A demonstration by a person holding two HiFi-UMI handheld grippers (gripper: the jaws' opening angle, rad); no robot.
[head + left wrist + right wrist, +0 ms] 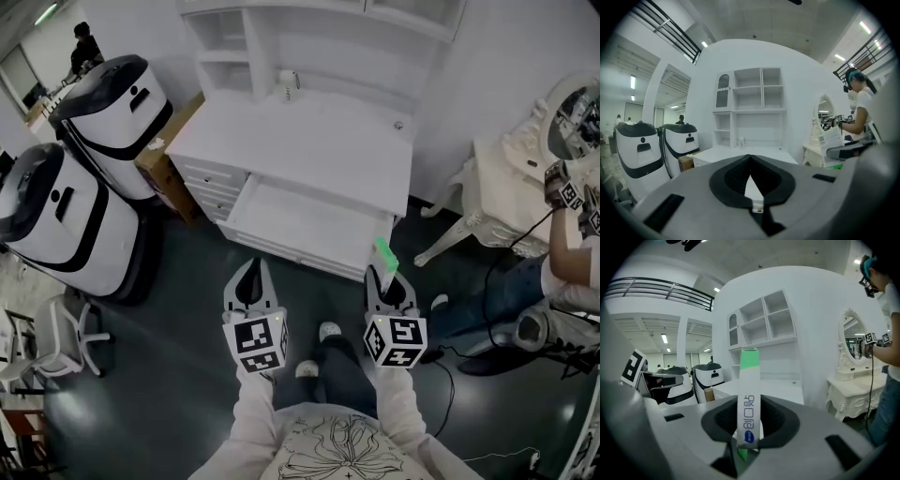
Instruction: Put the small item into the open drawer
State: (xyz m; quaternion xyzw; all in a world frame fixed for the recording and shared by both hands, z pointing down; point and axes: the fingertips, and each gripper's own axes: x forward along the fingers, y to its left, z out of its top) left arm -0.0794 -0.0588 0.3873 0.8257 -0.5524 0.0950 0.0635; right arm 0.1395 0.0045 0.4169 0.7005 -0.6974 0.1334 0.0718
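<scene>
My right gripper (388, 274) is shut on a small flat box (386, 255), white with green ends; in the right gripper view the box (748, 399) stands upright between the jaws. It hangs just in front of the right corner of the open drawer (305, 225) of the white desk (309, 141). The drawer is pulled out toward me and looks empty. My left gripper (250, 279) is level with the right one, in front of the drawer's left half; its jaws (750, 178) meet with nothing between them.
Two large white-and-black round machines (66, 211) stand left of the desk, with a cardboard box (164, 164) behind them. A white ornate dressing table (525, 178) and a seated person (562, 272) are at the right. A small bottle (288, 86) stands on the desk top.
</scene>
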